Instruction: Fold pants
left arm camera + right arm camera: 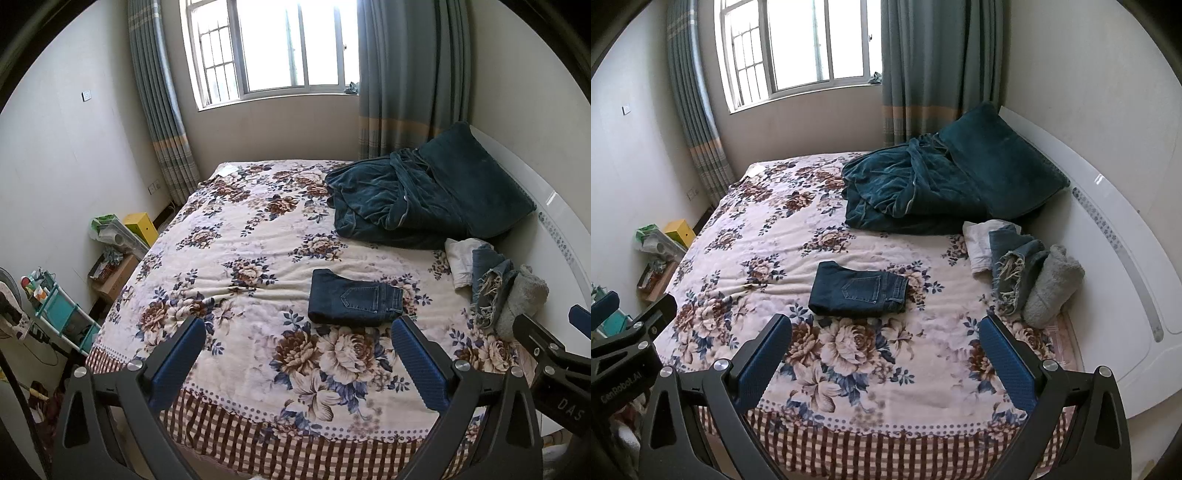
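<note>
Pants [354, 298]: dark blue denim, folded into a compact rectangle, back pocket facing up, waistband end toward the headboard side. They lie flat on the floral bedspread [229, 236], roughly mid-bed, touched by nothing.

Left claw [298, 354]: spread wide, both blue-padded fingers [417, 365] apart, nothing between them. It hangs over the foot edge of the bed. The pants sit beyond the finger tips, ahead and slightly toward the right-hand finger, apart from both pads.

Right claw [884, 352]: also spread wide and empty, over the same foot edge. In the right wrist view the pants [858, 290] sit ahead of the tips and nearer the left-hand finger [762, 360], with a gap of bedspread [960, 295] between cloth and pads.

Each claw shows at the margin of the other's view; the two are side by side, both clear of the pants.

Other items: a teal blanket [391, 206] bunched against a teal pillow [476, 177] near the headboard [561, 229]. Past the pants, along the headboard, a row of clothes: a white piece [979, 247], frayed light denim [1015, 269], a grey fleece piece [1052, 288]. These lie well apart from the folded pants
</note>
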`<act>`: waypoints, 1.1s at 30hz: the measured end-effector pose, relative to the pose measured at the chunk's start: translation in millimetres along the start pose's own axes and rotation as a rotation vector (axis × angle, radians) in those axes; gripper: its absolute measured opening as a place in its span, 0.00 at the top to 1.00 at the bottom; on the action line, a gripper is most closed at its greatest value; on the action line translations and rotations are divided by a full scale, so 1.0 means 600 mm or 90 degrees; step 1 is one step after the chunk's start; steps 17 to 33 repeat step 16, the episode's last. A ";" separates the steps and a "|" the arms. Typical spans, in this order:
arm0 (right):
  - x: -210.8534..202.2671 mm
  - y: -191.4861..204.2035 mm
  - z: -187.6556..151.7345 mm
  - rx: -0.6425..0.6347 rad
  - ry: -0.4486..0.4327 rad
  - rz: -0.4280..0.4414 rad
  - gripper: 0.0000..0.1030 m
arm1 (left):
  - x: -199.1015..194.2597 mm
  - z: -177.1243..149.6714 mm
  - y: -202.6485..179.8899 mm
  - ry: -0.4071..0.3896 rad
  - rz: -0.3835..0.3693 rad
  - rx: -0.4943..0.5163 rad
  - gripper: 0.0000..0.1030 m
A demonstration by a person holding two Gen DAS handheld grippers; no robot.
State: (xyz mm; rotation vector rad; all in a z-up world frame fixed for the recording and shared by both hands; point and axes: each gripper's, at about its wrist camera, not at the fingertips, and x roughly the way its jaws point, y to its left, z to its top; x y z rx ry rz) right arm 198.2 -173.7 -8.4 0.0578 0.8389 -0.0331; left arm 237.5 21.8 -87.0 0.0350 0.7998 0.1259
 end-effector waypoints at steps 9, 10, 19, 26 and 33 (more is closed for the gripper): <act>0.002 0.000 0.003 -0.001 0.002 0.004 0.00 | 0.001 0.000 0.003 -0.002 -0.010 -0.001 0.00; 0.002 -0.001 0.002 -0.001 0.001 0.005 0.00 | 0.000 -0.001 0.004 -0.003 -0.010 -0.002 0.00; 0.004 0.000 0.006 -0.002 0.002 0.006 0.00 | -0.010 -0.001 0.006 -0.022 -0.016 0.001 0.00; 0.004 0.000 0.006 -0.002 0.002 0.006 0.00 | -0.010 -0.001 0.006 -0.022 -0.016 0.001 0.00; 0.004 0.000 0.006 -0.002 0.002 0.006 0.00 | -0.010 -0.001 0.006 -0.022 -0.016 0.001 0.00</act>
